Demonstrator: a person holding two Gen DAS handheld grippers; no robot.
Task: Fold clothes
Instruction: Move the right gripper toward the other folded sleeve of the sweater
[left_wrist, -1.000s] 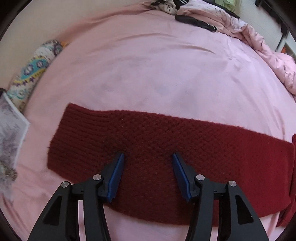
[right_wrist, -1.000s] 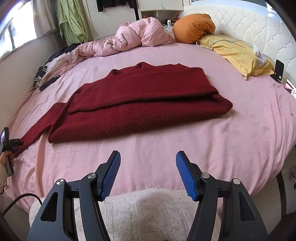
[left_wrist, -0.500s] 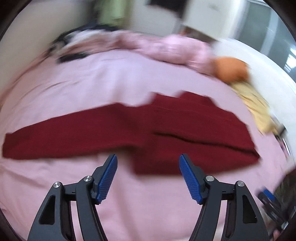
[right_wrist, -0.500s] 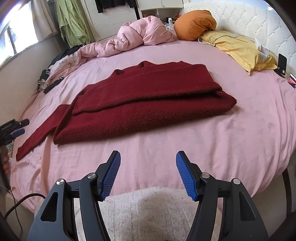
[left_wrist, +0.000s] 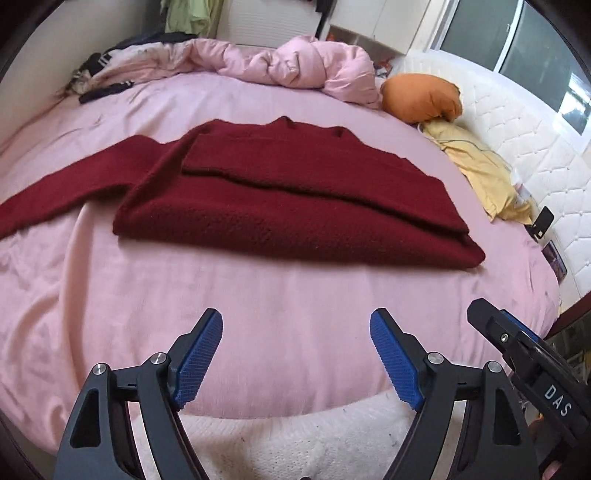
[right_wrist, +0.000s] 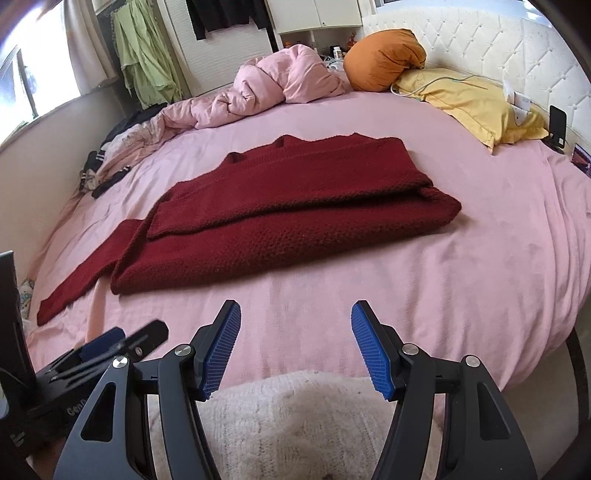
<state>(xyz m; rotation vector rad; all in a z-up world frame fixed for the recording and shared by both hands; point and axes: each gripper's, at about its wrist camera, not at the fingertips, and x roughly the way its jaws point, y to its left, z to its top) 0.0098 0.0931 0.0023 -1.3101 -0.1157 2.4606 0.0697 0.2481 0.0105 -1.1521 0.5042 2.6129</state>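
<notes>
The left gripper (left_wrist: 296, 354) hangs over the pink sheet (left_wrist: 280, 306) at the bed's near edge; its jaws have just been opening and stand wide with nothing between them. The right gripper (right_wrist: 296, 347) is parted too, empty. Beyond both, the red sweater (right_wrist: 295, 210) lies part-folded mid-bed, 1 sleeve (left_wrist: 62, 188) stretched out left.

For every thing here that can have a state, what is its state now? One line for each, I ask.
Red sweater: flat on the bed, one side folded over the body, one sleeve spread out to the side.
Left tool: open, nothing between its pads; jaws have just been opening.
Right tool: open, empty.
Pink duvet: crumpled at the far edge.
Orange pillow: bunched up.
Yellow pillow: lying flat.
</notes>
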